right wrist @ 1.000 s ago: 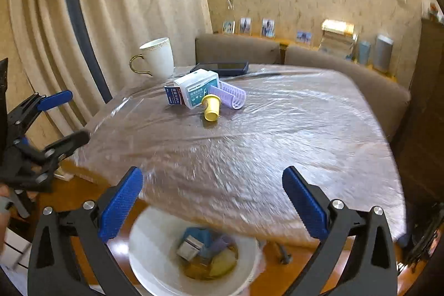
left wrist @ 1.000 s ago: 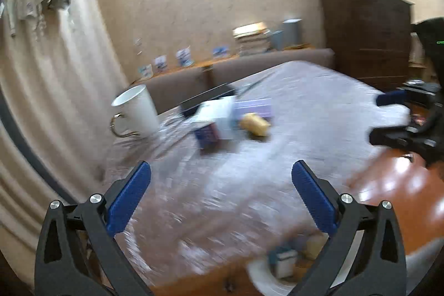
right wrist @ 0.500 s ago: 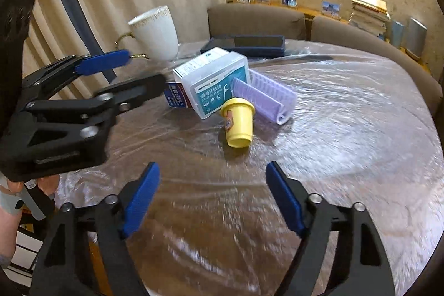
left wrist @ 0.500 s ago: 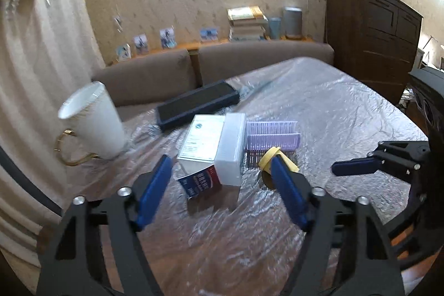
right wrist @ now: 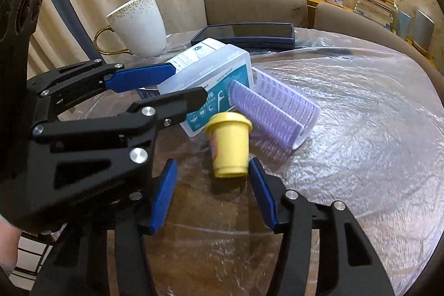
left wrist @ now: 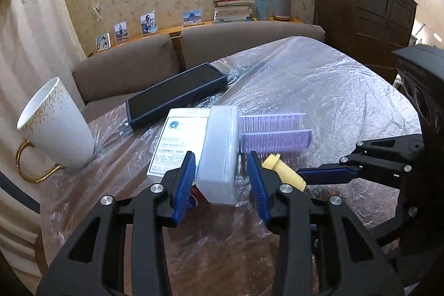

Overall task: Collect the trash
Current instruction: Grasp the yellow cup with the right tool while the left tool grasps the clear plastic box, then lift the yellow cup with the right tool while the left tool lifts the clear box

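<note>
Crinkled clear plastic film covers the table, where a translucent rectangular floss-pick box lies between the spread blue ribbed pads of the left gripper, unclamped. The right gripper, likewise parted, flanks a small yellow plastic tub beside ridged lilac hair rollers.
</note>
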Tool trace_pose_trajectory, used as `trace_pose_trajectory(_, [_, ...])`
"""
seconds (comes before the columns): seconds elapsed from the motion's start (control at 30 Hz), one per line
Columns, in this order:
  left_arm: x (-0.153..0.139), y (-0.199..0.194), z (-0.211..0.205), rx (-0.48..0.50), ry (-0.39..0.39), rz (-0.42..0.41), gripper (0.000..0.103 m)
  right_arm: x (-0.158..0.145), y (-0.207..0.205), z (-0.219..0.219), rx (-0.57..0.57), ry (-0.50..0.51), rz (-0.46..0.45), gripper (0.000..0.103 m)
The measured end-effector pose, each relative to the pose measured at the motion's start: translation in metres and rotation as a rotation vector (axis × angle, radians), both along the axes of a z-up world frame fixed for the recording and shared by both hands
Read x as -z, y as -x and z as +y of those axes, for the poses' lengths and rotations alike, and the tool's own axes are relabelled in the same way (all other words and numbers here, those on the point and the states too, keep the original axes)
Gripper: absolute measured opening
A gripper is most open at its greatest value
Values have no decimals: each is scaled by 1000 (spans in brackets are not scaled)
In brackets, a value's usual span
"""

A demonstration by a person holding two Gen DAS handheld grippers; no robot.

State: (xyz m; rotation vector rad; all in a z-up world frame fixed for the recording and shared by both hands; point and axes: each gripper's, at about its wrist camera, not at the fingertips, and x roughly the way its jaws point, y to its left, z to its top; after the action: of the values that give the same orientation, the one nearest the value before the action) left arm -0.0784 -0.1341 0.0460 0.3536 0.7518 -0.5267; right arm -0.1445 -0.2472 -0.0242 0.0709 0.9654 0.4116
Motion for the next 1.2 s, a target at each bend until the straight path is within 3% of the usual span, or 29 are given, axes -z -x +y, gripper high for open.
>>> trace_pose_trajectory(0.1, [0,-3,-5,15,-14,-9,40,2,-5,3,-4,24,-10,52])
trace_pose_trajectory(0.27, [1,-1,-15,41,-64,-40,34,3,-8,4,-17,43,-17,29])
trace_pose_trajectory(0.5, [1,6,-17,53,-75,-58,29,3,-1,-13,-9,43,-19,29])
trace_pose_trajectory(0.9, [-11,31,8,-9,36,-15,28,-4,24,-44,23,-3,-21,29])
trace_pose_trajectory(1.2, [6,37,15,-44,46,39,29,-4,34,-41,13,-20,-10,29])
